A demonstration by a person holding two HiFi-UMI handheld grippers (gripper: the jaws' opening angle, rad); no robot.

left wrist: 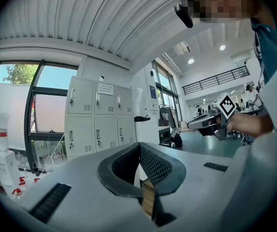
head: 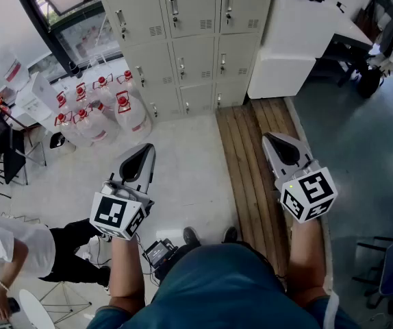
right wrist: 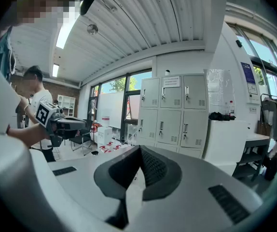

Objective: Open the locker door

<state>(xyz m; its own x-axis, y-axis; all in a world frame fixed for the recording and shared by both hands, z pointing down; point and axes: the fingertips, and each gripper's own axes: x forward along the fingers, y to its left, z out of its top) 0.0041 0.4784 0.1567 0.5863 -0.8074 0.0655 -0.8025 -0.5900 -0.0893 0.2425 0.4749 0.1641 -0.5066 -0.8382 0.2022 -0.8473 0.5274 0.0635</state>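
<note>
- The left tongs [head: 142, 153] are closed pad against pad with nothing between them, and they are held level in front of the person's body.
- The right tongs [head: 281, 144] are closed in the same way and also empty. They tip a little downward, over the strip of wooden floor [head: 248, 149].
- Between the tongs and the goal there is only open floor. A group of water bottles with red caps [head: 111, 108] stands to the far left, just beside the lowest lockers.
- The bank of grey lockers [head: 193, 53] stands far ahead, well apart from both tongs, with three columns of doors, all of them shut. A white desk [head: 299, 40] touches its right side.
- The lockers lie straight ahead, roughly between the two tongs. The left tongs face the left and middle columns, and the right tongs face the right edge of the bank, so I judge neither hand clearly nearer.
- Each door is tall, and its upright handle [head: 174, 10] sits at the left edge. The door should therefore swing out toward the right, and the tongs must first travel forward and then open around a handle.
</note>
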